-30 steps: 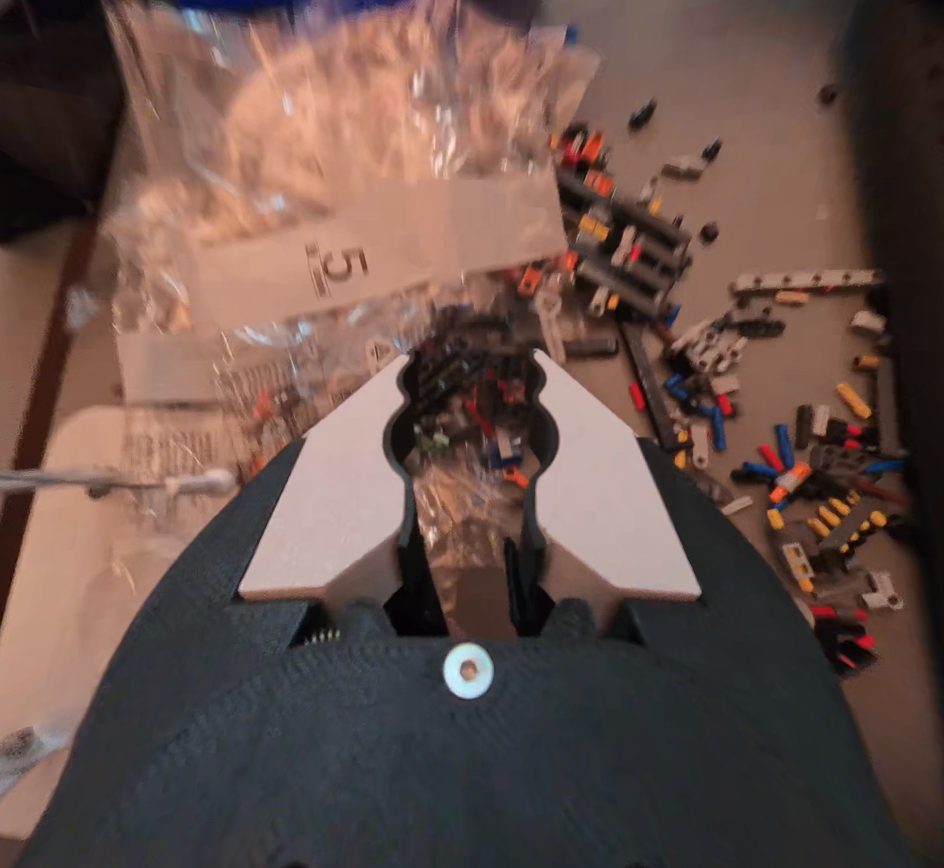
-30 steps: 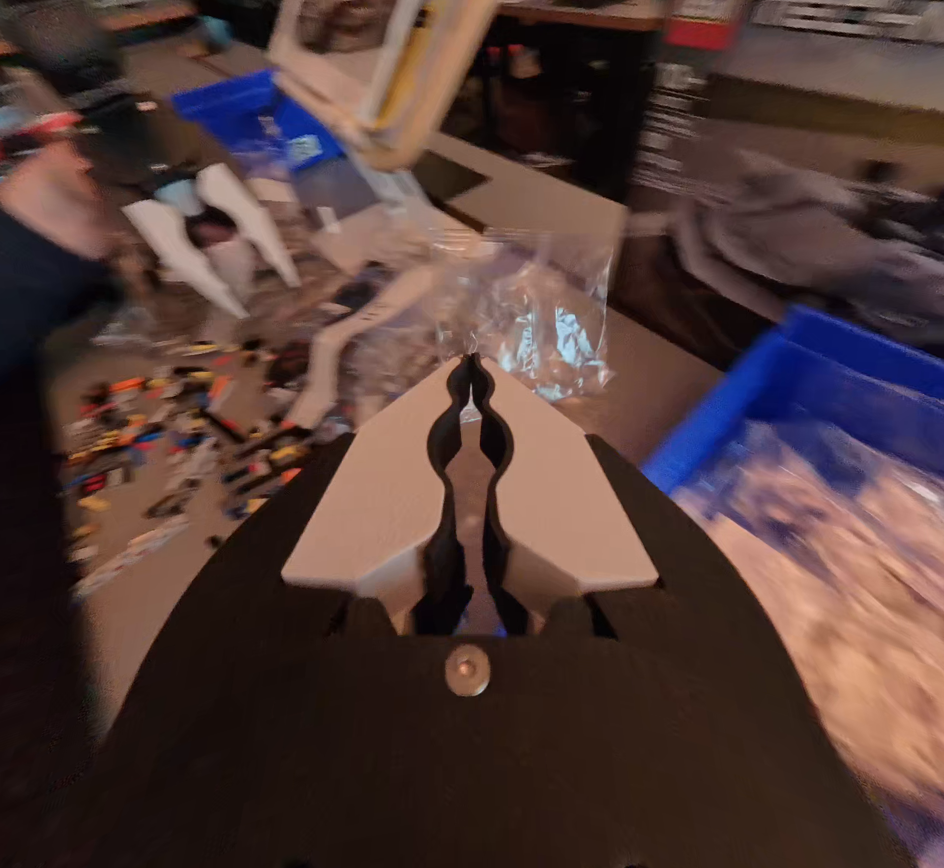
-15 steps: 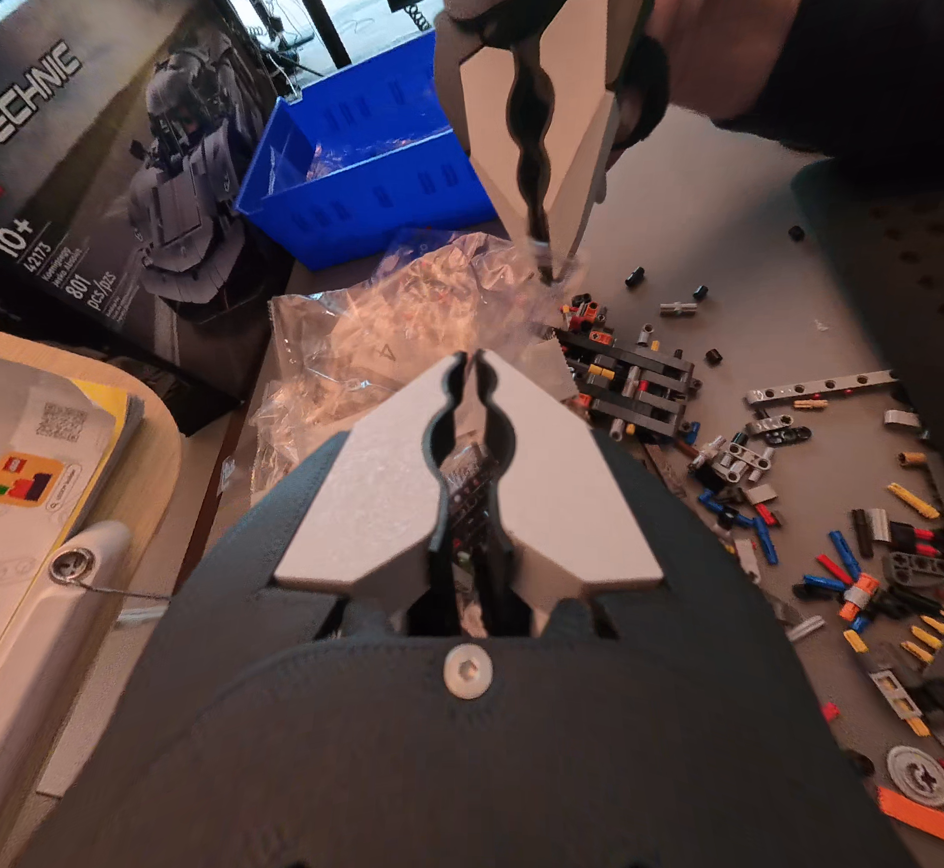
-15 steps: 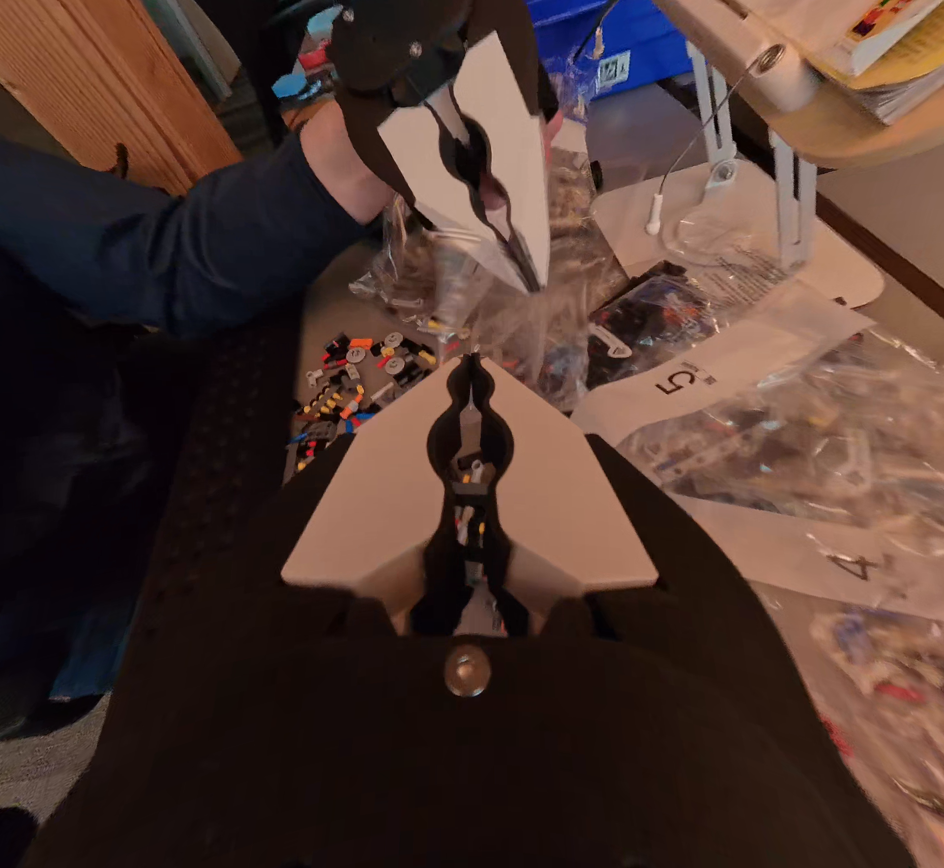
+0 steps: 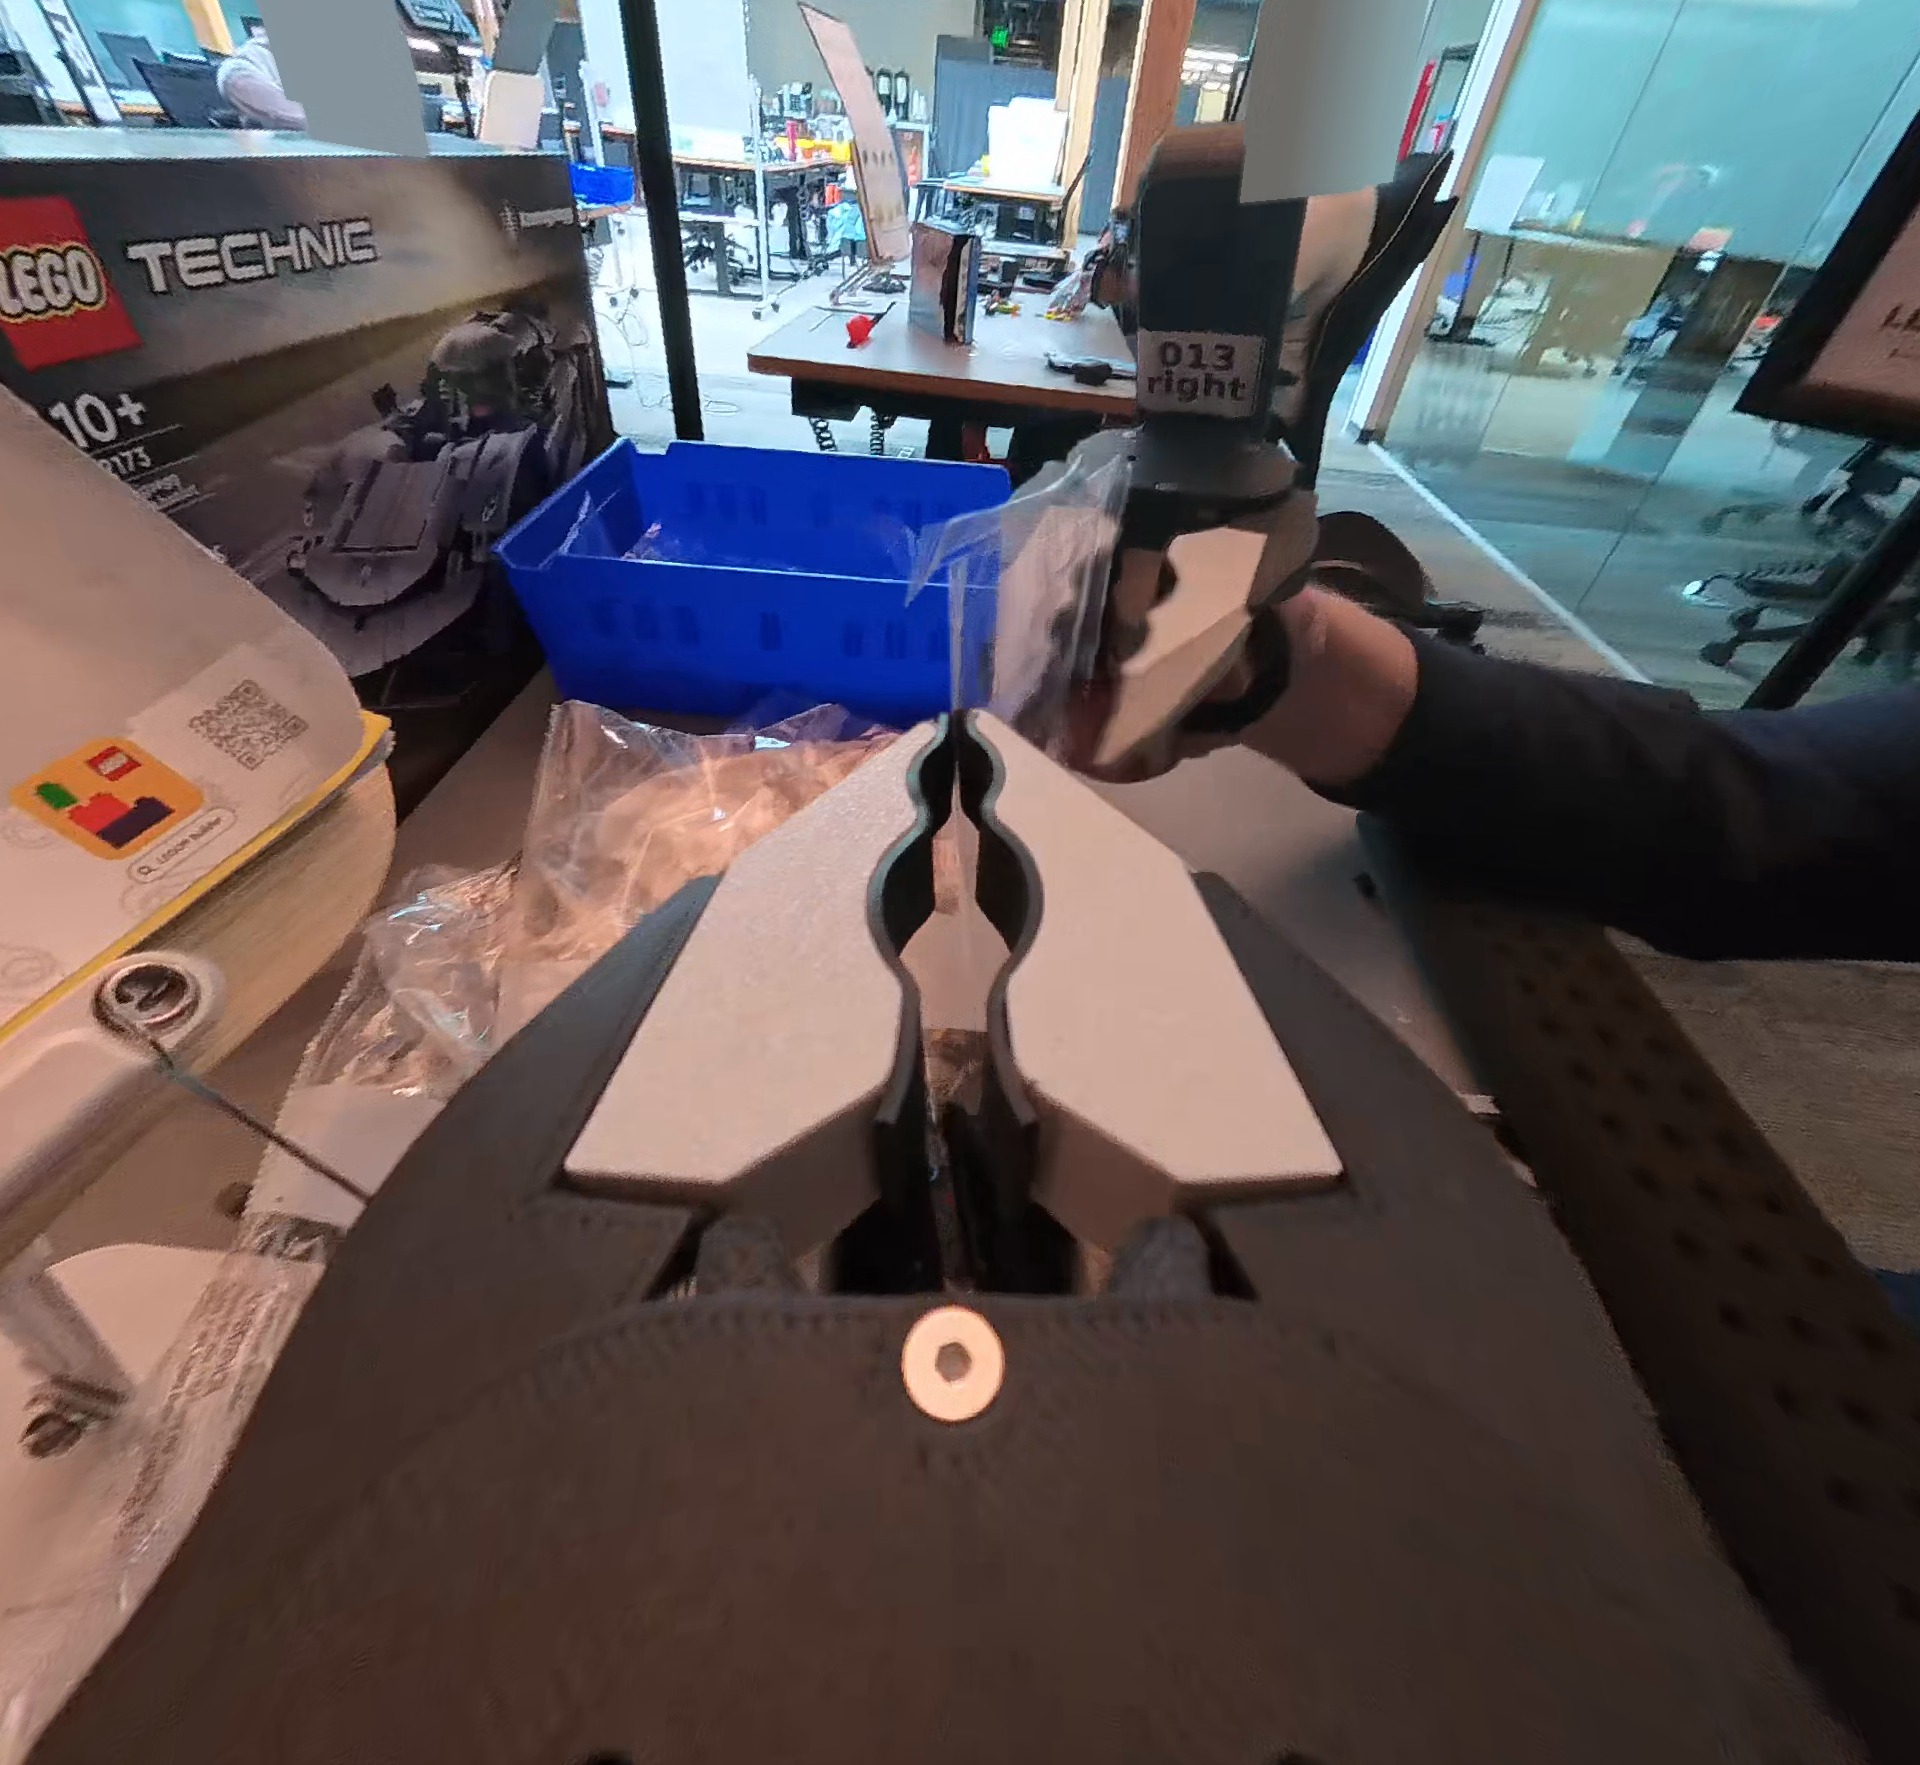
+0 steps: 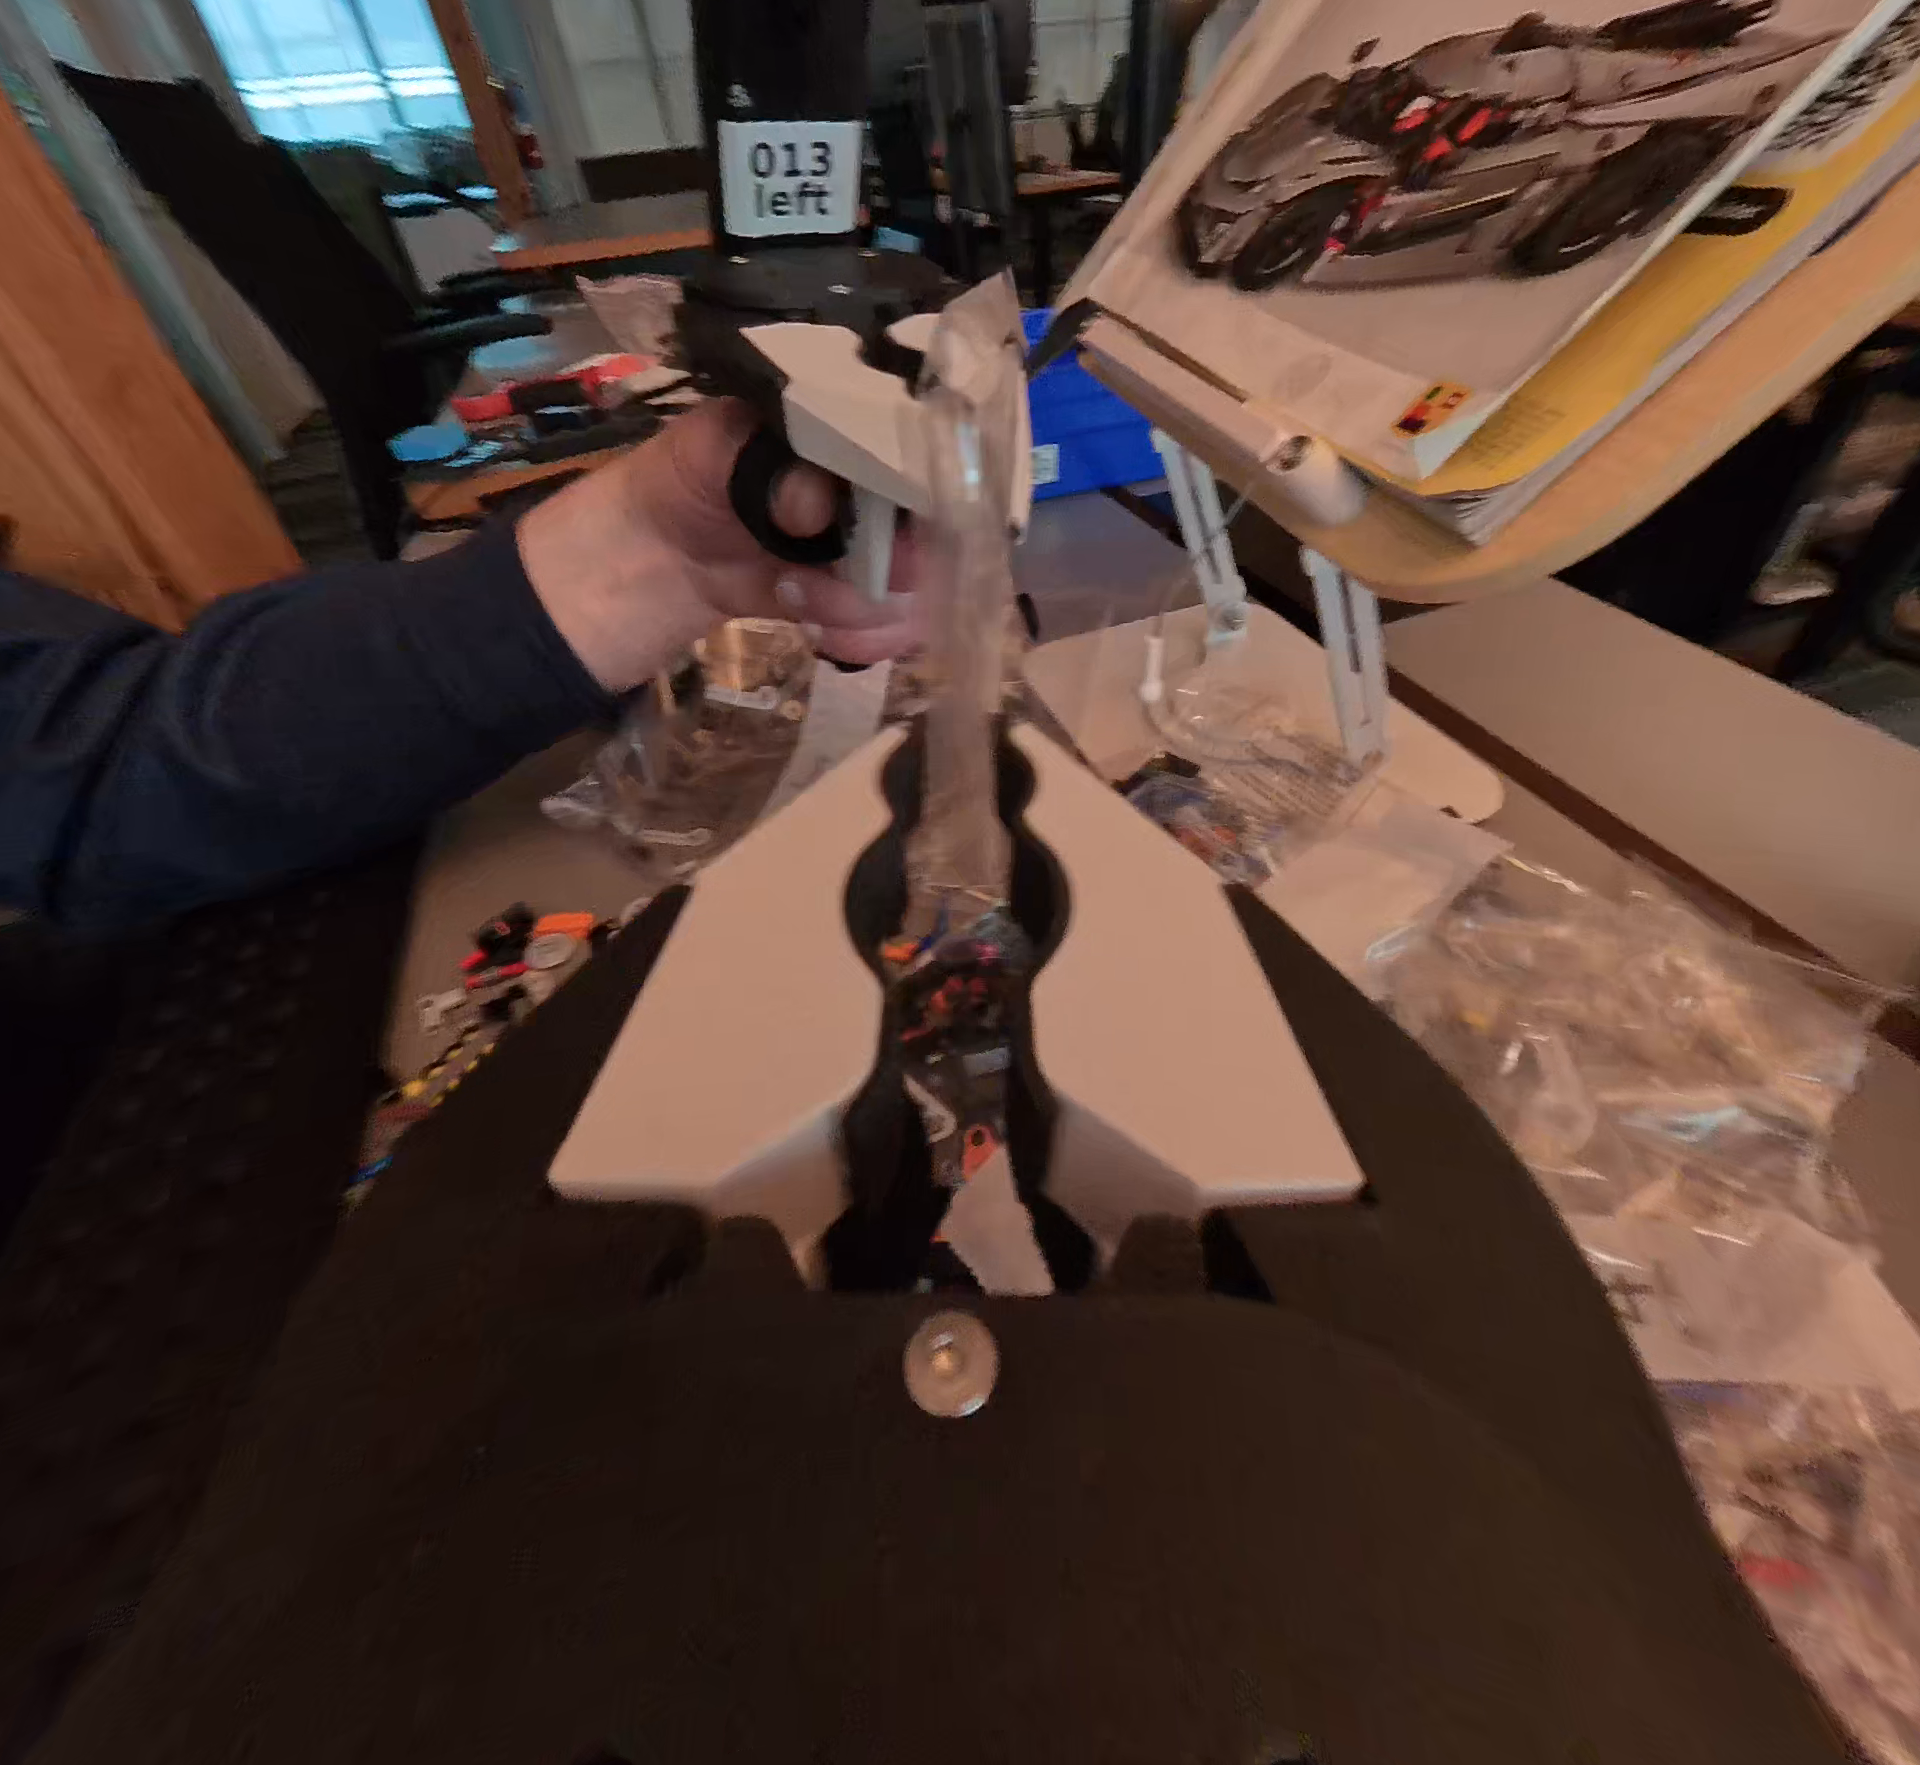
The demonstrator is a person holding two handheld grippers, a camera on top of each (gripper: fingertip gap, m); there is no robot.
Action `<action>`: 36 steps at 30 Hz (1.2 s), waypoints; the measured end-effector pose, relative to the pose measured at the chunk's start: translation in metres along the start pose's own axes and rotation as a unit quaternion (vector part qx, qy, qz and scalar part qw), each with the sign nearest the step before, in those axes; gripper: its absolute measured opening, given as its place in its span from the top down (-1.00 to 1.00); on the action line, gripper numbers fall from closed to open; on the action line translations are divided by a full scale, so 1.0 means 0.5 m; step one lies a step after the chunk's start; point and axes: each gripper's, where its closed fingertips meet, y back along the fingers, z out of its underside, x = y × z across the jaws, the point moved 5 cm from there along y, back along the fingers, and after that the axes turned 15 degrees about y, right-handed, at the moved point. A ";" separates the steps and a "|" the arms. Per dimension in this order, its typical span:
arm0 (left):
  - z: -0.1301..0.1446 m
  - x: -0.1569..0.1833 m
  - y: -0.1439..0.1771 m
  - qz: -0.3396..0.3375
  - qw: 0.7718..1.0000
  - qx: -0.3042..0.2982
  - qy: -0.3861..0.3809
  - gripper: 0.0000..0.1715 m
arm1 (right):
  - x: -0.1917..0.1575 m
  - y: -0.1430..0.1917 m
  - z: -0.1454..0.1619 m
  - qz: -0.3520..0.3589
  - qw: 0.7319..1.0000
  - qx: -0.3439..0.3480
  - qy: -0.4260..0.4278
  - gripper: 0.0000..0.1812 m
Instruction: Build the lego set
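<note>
A clear plastic bag of small lego pieces is held up in the air between both grippers. In the right wrist view my right gripper is shut on the bag's lower part, and the bag's neck stretches up to the left gripper. In the left wrist view my left gripper is shut on a thin edge of the bag. The right gripper grips the same bag just beyond, to the right. Loose lego pieces lie on the table below.
A blue bin and the lego box stand at the back. An instruction booklet rests on a white stand. More clear bags lie on the table. A dark perforated mat is at the right. The left gripper's tips are roughly 4 centimeters from the right gripper's.
Both grippers have risen from the table and tilted up. The bag, earlier low over the loose pieces, now hangs stretched between them.
</note>
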 end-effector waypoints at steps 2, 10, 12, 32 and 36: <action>0.002 0.001 0.000 0.009 1.000 -0.001 0.009 1.00 | 0.000 -0.006 0.003 0.011 1.000 -0.006 0.007 0.99; 0.015 0.016 -0.010 0.033 0.999 -0.023 -0.003 0.85 | -0.022 -0.013 0.000 -0.022 1.000 -0.004 0.007 1.00; 0.017 0.015 -0.009 0.029 0.999 -0.028 -0.012 1.00 | -0.023 -0.016 0.003 -0.022 1.000 -0.004 0.004 1.00; 0.040 0.013 -0.021 -0.006 0.995 -0.085 -0.049 1.00 | -0.005 0.020 -0.045 0.082 0.993 0.042 0.076 0.67; 0.052 0.021 -0.035 -0.010 0.991 -0.115 -0.067 1.00 | -0.015 0.016 -0.055 0.105 0.986 0.030 0.129 0.74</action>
